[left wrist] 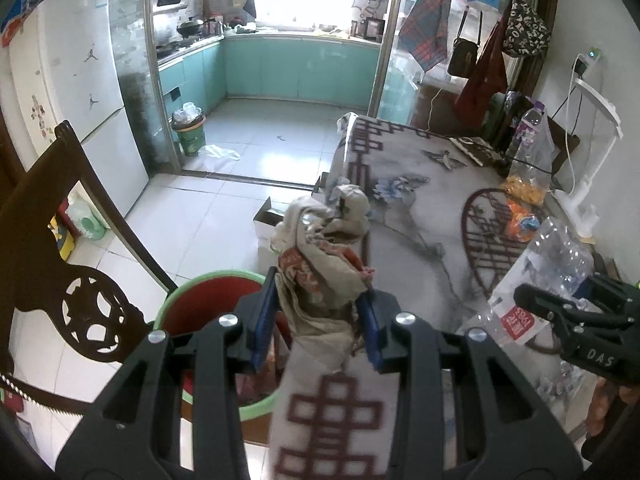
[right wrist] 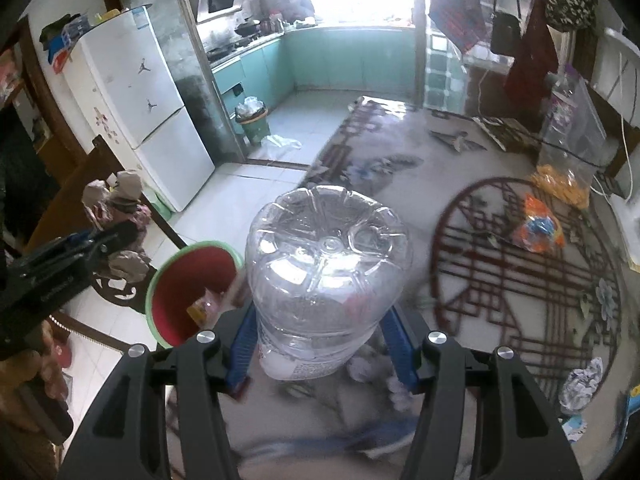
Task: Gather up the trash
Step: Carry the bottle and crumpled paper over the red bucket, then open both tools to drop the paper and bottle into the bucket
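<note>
left wrist view: white tiled floor lay open toward the kitchen; a dark carved wooden chair crowded the round green-rimmed red bin at the patterned tablecloth's edge. the left gripper pinched a crumpled beige paper wad above the bin.

right wrist view: the tablecloth edge ran beside the bin. the right gripper clamped a clear plastic bottle, base forward, near the rim; orange wrappers lay apart.
</note>
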A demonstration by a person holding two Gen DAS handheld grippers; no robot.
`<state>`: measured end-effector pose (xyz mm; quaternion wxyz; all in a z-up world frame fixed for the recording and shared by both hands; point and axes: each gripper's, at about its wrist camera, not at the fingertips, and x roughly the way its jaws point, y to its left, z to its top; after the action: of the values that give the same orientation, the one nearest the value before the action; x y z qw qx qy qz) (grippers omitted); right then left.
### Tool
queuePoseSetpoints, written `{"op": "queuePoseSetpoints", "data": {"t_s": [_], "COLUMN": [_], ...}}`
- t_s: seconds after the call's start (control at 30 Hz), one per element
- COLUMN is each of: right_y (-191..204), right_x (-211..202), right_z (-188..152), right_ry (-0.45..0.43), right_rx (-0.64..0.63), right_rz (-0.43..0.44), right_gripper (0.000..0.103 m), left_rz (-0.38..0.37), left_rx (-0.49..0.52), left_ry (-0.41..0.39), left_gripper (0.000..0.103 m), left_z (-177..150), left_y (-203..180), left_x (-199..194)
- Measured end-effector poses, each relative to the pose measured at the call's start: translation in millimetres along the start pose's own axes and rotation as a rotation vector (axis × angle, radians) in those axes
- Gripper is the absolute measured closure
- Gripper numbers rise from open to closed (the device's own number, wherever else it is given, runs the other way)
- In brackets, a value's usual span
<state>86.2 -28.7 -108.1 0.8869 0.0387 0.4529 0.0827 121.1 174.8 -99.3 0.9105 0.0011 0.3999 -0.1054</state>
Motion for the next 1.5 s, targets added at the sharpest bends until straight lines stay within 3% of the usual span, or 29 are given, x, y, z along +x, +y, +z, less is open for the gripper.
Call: {"op": "queuePoseSetpoints", "data": {"t_s": [0.47, 0.77, 1.23, 1.27, 1.3, 1.37, 1.5], "right_y": [82.0, 114.6, 151.8, 152.8, 154.1, 154.4, 148.5], "right_x": [38.1, 71.7, 107.4, 108.7, 110.6, 110.1, 102.3], "right_z": [26.8, 37.0, 41.5, 42.6, 43.5, 45.2, 46.4], "right_ry": [0.009, 0.061, 0.105, 0.101, 0.102, 0.090, 0.071], "right_rx": [-0.072, -0.061, -0.123, -0.124, -0.128, -0.126, -0.126], "right_rz": [0.043, 0.133, 0.152, 0.163, 0.170, 0.159, 0.157], "right_gripper": [0.048, 0.048, 0.047, 0.046, 0.040, 0.030, 0.030], "left_rz": [0.004, 0.024, 0.038, 0.041, 0.053, 0.056, 0.068], "left_rx": [-0.022, -0.052, -0.090, -0.093, -0.101, -0.136, -0.134], "left_ry": [0.025, 0.052, 0.085, 0.086, 0.082, 0.059, 0.047], "left_gripper": [0.067, 0.065, 0.065, 0.062, 0.047, 0.035, 0.035], "left_z": [2.2, 1.3, 3.0, 3.8, 4.5, 5.6, 7.4], "left_y": [65.8, 98.6, 129.5, 130.6, 132.5, 136.8, 137.2], "left_x": [13.2, 26.1, 49.2, 49.8, 50.1, 47.0, 40.6]}}
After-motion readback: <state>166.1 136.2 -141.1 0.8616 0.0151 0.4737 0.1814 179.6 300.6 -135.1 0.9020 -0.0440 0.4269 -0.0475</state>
